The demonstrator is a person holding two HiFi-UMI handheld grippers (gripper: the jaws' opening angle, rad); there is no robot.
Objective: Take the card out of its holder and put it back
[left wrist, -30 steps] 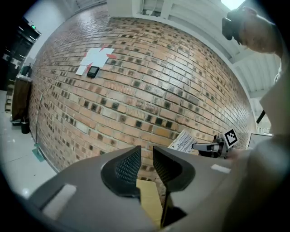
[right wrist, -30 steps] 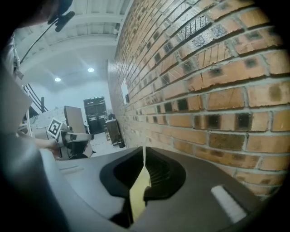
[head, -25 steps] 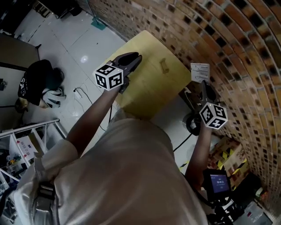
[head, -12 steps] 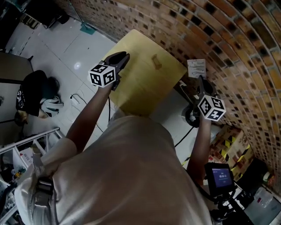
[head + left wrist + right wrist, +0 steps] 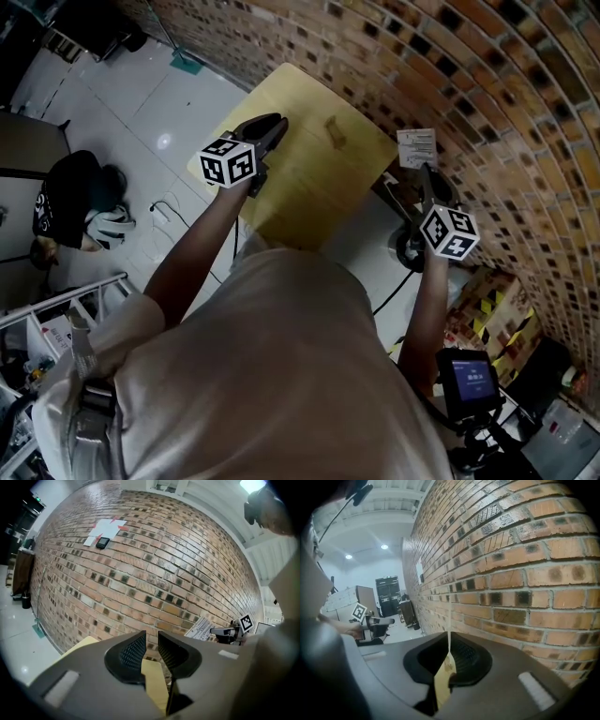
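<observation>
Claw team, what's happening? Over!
Right claw shut on card, near brick wall. Left claw open, empty, above table. Nothing in the way.

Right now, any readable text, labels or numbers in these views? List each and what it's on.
No text is legible in any view.
Card in the right gripper: printed lines, too small to read.
Screen at lower right: blue line, blurred.
Papers on the brick wall: no print legible.
Black cloth on the floor: white print, unreadable.
Marker cube: square patterns, no words.
</observation>
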